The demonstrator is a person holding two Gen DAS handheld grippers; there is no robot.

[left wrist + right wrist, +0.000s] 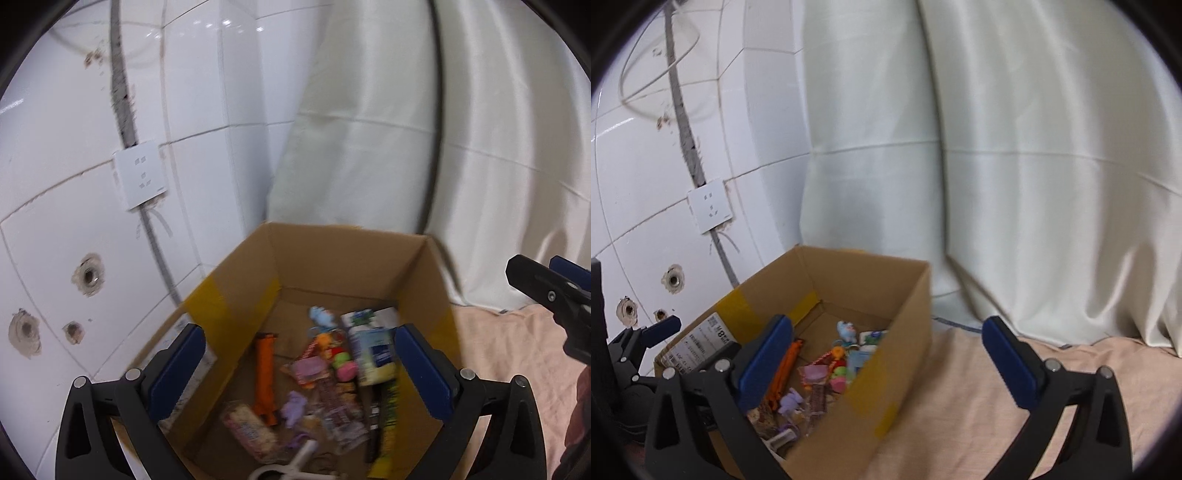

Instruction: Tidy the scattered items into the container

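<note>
A white tiled wall and pale curtain stand behind a pink cloth [1015, 369]. On it sits a cardboard box [905, 295] holding small toys and packets [317, 369]. The left gripper [299, 369] and right gripper [886, 362] are spread wide, empty. The contents look light; the box walls are stiff, with room above.

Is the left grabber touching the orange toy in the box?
Apart. The left wrist view shows the left gripper open above the cardboard box, with the orange toy lying on the bottom.

A white curtain [997, 166] hangs beside a tiled wall [55, 166] bearing a socket [140, 180].
</note>
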